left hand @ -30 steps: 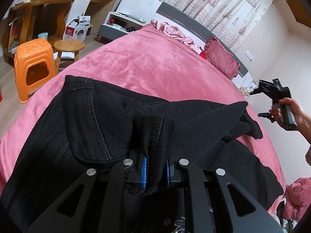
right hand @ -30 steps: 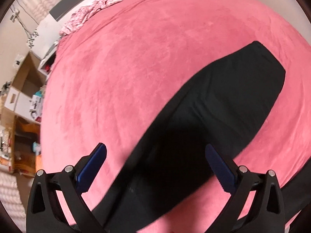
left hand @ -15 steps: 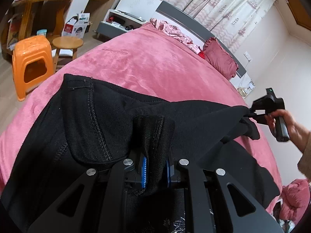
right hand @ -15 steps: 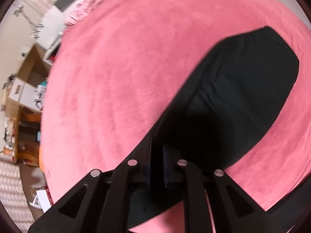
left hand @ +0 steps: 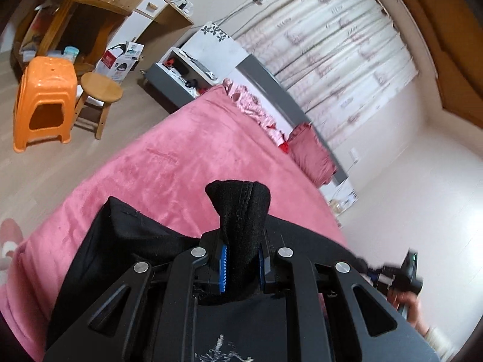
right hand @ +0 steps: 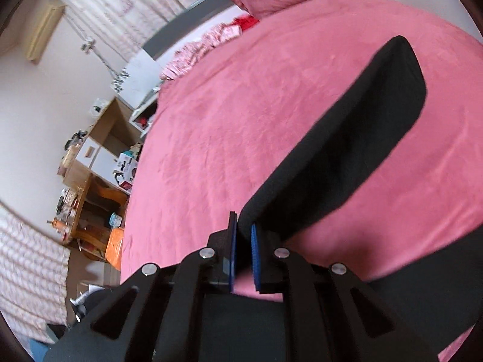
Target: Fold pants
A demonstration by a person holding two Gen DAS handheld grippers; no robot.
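Pants [left hand: 129,241], black and heavy-looking, lie spread on the pink bed [left hand: 169,166], with two parts lifted off it. The left gripper [left hand: 241,267] has its jaws closed on a bunched, stitched edge that sticks up beyond the blue pads, the rest of the garment hanging below and to either side of the jaws. The right gripper [right hand: 241,250] has its jaws clamped on the edge of a leg, which runs away from the jaws, up and to the right across the bed. The step in hand looks like carrying one part over another. Doing it well probably means keeping both grips firm, moving the two hands together so the cloth stays taut between them, and laying the edges level before letting go.
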